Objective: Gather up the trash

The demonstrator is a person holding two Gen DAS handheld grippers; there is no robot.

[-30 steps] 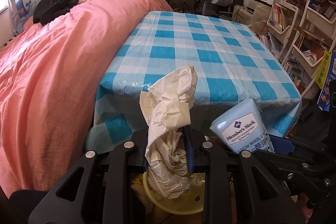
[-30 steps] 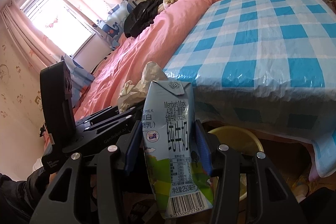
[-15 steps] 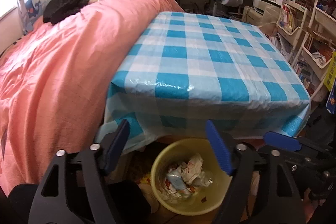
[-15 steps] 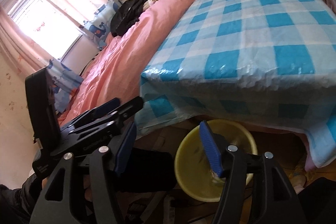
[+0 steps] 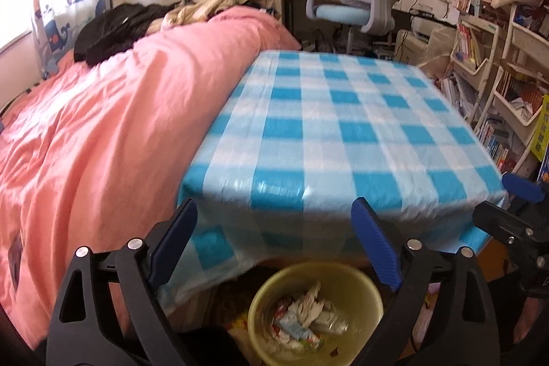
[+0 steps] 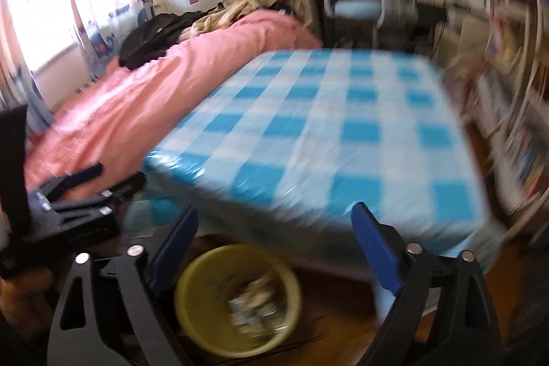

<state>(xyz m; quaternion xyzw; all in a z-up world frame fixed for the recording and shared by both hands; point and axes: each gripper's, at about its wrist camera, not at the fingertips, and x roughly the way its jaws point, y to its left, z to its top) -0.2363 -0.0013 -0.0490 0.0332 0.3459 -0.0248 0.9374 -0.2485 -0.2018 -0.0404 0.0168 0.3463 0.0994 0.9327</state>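
Beside one checked table (image 5: pixel 343 132), one yellow bin (image 5: pixel 315 307), both grippers opening

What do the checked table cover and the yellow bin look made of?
Table cover: probably thin plastic sheet, glossy; it shows bright glare and fine crinkles at the near edge. Yellow bin: likely moulded plastic, smooth with a slight sheen and an even rounded rim.

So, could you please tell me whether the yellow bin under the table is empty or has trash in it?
It has trash in it: the yellow bin holds crumpled paper and wrappers at its bottom, well below the rim.
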